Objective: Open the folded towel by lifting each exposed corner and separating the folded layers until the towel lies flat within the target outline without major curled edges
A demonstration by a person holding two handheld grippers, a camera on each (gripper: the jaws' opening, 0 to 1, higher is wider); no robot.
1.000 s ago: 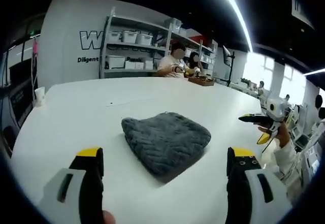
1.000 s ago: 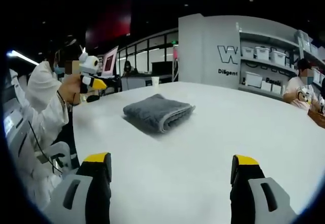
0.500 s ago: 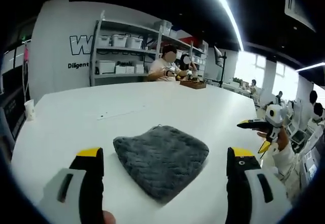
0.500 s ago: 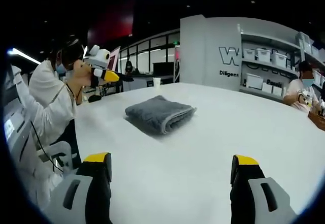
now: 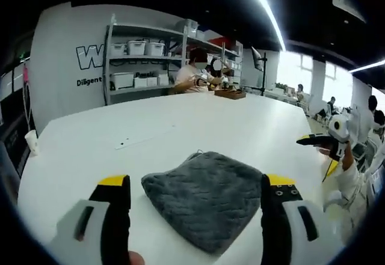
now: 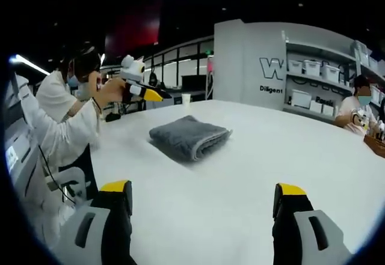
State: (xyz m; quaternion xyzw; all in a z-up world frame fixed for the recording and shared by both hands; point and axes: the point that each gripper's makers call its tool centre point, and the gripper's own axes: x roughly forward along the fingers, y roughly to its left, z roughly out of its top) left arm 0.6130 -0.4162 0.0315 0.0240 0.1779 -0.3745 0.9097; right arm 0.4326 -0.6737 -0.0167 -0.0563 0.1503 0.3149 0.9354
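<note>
White table [image 5: 180,127] in an open workroom, wall shelving [image 5: 138,60] with storage bins behind. Left gripper [image 5: 192,208] low over the table, jaws spread wide, holding nothing, framing the near edge of the folded gray towel [image 5: 207,196]. Towel [image 6: 189,136] seen from the right gripper view still folded, layered edges facing the camera, lying mid-table. Right gripper [image 6: 203,214] well apart from the towel, jaws wide, empty. Seated people [image 5: 195,76] at the far end.
</note>
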